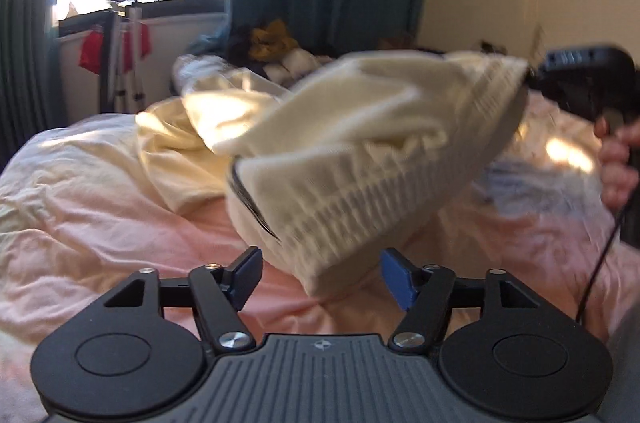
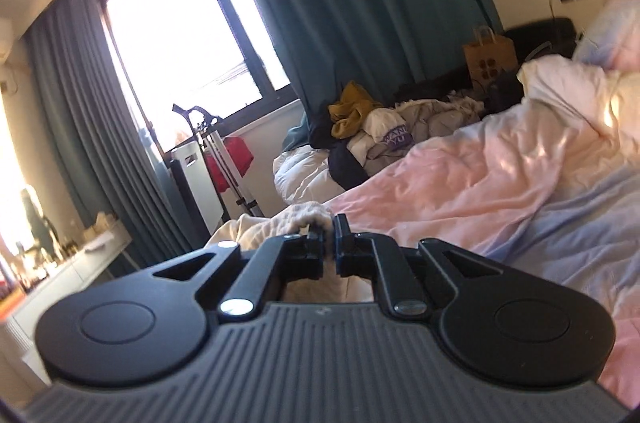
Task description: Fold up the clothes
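Right gripper (image 2: 329,223) pinches the blurred, seemingly ribbed cream knit garment (image 1: 360,143) at two o'clock; left gripper (image 1: 320,273) fingers wide, empty, above the pink bed (image 1: 120,223).

The cream garment (image 1: 360,151) is smeared by motion blur, its kind unclear. The right claw (image 1: 532,81) is half cut off by the left view's edge, its tips buried in cloth. In the right view the cloth (image 2: 280,223) is mostly hidden behind the claw body.
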`<state>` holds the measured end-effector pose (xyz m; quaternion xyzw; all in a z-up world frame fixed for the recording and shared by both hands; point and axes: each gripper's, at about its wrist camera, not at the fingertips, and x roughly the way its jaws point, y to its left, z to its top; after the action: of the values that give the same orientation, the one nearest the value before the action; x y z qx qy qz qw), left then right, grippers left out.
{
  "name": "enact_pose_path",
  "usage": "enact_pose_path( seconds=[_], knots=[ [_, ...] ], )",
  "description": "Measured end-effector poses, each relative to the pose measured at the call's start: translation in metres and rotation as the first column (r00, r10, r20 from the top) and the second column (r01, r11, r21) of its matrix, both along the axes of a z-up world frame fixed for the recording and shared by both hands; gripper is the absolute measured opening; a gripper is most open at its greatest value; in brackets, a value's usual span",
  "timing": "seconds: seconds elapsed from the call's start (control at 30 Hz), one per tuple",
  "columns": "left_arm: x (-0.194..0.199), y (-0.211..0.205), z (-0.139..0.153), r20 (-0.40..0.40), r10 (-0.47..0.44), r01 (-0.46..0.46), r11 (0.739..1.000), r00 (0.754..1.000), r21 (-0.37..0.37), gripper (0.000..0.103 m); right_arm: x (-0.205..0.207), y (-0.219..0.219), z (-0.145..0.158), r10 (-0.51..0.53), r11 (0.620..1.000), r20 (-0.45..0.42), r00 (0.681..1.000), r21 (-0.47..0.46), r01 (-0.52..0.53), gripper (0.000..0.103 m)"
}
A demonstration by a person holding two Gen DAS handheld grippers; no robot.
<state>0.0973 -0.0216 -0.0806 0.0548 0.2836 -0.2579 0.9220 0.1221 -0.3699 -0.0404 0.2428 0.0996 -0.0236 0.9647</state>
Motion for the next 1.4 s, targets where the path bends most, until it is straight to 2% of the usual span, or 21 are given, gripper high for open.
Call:
enact_pose_path(
  seconds=[0.07,0.2,0.3,0.4,0.43,0.53,0.57,0.63,0.8,0.93,1.0,1.07,1.13,1.2,1.23,1.3,1.37,1.4],
  knots=[
    [0.002,-0.009,-0.011,-0.004,-0.010,0.011,0.999,1.000,0.037,0.073,0.000,0.001,-0.004,-0.007,1.000,-0.020,1.000,-0.007,0.007,0.008],
    [0.019,-0.018,-0.032,0.018,0.091,-0.092,0.990,0.996,0.108,0.076,-0.008,0.008,-0.013,0.012,0.999,-0.036,0.999,-0.036,-0.014,0.009],
    [0.039,-0.017,-0.046,-0.009,0.127,-0.125,0.987,0.992,0.100,0.071,-0.009,0.011,-0.020,0.034,0.998,-0.069,0.997,-0.043,-0.037,0.009],
    [0.058,-0.015,-0.057,-0.037,0.164,-0.161,0.984,0.986,0.082,0.064,-0.006,0.011,-0.033,0.056,0.998,-0.137,0.989,-0.002,-0.057,0.009],
    [0.062,-0.012,-0.060,-0.050,0.169,-0.166,0.984,0.984,0.060,0.058,-0.005,0.011,-0.038,0.063,0.998,-0.160,0.985,0.014,-0.062,0.009],
    [0.067,-0.005,-0.060,-0.072,0.177,-0.178,0.984,0.982,-0.003,0.027,-0.004,0.012,-0.049,0.074,0.997,-0.201,0.977,0.040,-0.067,0.010],
    [0.066,-0.003,-0.058,-0.074,0.178,-0.180,0.983,0.981,-0.024,0.019,-0.004,0.012,-0.052,0.079,0.996,-0.206,0.975,0.045,-0.071,0.010],
    [0.061,0.003,-0.047,-0.064,0.194,-0.198,0.977,0.979,-0.074,0.016,-0.004,0.015,-0.056,0.080,0.997,-0.218,0.973,0.042,-0.072,0.011],
    [0.057,0.034,-0.015,-0.043,0.305,-0.308,0.931,0.951,-0.198,0.009,-0.004,0.027,-0.058,0.095,0.995,-0.236,0.967,0.007,-0.096,0.013],
    [0.053,0.069,0.018,-0.010,0.419,-0.401,0.862,0.908,-0.311,0.008,0.000,0.038,-0.062,0.153,0.987,-0.248,0.957,-0.001,-0.158,0.013],
    [0.050,0.084,0.037,0.032,0.463,-0.424,0.835,0.886,-0.349,0.007,-0.006,0.049,-0.056,0.187,0.979,-0.208,0.960,-0.045,-0.200,0.011],
    [0.048,0.097,0.052,0.070,0.491,-0.434,0.822,0.869,-0.369,0.007,-0.016,0.063,-0.043,0.186,0.969,-0.132,0.974,-0.140,-0.204,0.010],
    [0.051,0.106,0.062,0.093,0.500,-0.440,0.824,0.861,-0.356,0.008,-0.027,0.079,-0.030,0.162,0.955,-0.047,0.986,-0.242,-0.168,0.010],
    [0.058,0.109,0.062,0.088,0.482,-0.438,0.848,0.872,-0.299,0.008,-0.040,0.094,-0.019,0.121,0.932,0.035,0.992,-0.348,-0.101,0.010],
    [0.061,0.111,0.061,0.082,0.471,-0.435,0.860,0.879,-0.268,0.008,-0.044,0.103,-0.017,0.092,0.904,0.046,0.995,-0.422,-0.064,0.010],
    [0.067,0.105,0.052,0.073,0.427,-0.414,0.898,0.901,-0.151,0.008,-0.047,0.123,-0.024,0.025,0.828,-0.028,0.999,-0.559,-0.036,0.010],
    [0.072,0.103,0.038,0.060,0.393,-0.390,0.919,0.918,-0.057,0.009,-0.042,0.132,-0.042,0.019,0.823,-0.189,0.982,-0.555,-0.122,0.010],
    [0.074,0.103,0.030,0.050,0.377,-0.377,0.926,0.925,-0.018,0.009,-0.038,0.131,-0.051,0.045,0.844,-0.261,0.964,-0.507,-0.177,0.010]
  ],
)
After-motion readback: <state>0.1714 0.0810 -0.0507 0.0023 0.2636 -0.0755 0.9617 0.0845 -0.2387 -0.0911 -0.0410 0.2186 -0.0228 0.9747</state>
